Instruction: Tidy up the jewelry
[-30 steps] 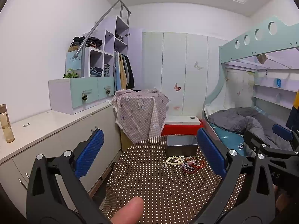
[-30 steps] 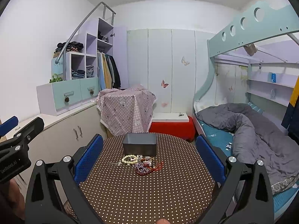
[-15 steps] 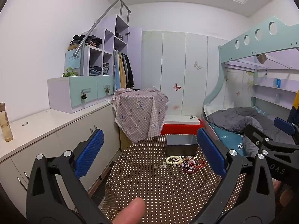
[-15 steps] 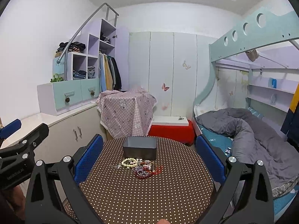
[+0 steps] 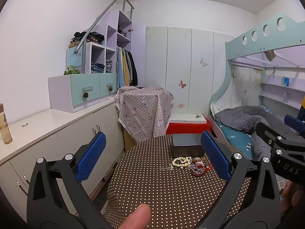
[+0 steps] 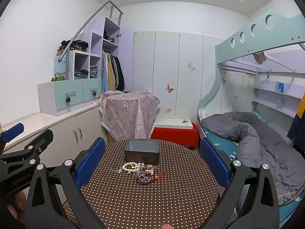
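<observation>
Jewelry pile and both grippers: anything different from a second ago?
Barely. Both views tipped slightly upward; the right gripper and left gripper stay open and empty. The jewelry pile, gray box and dotted table are unmoved.

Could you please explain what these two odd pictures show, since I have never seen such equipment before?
There is no robot here: a person holds a hand-operated two-finger gripper in each hand, each with a wide-angle camera looking along its blue-padded fingers. One picture is from the left gripper, the other from the right gripper. Both are open and hold nothing. Ahead is a round table with a dotted brown cloth. On it stands a grey box, and in front of it lies a pile of jewelry, including a pale bead bracelet.
</observation>
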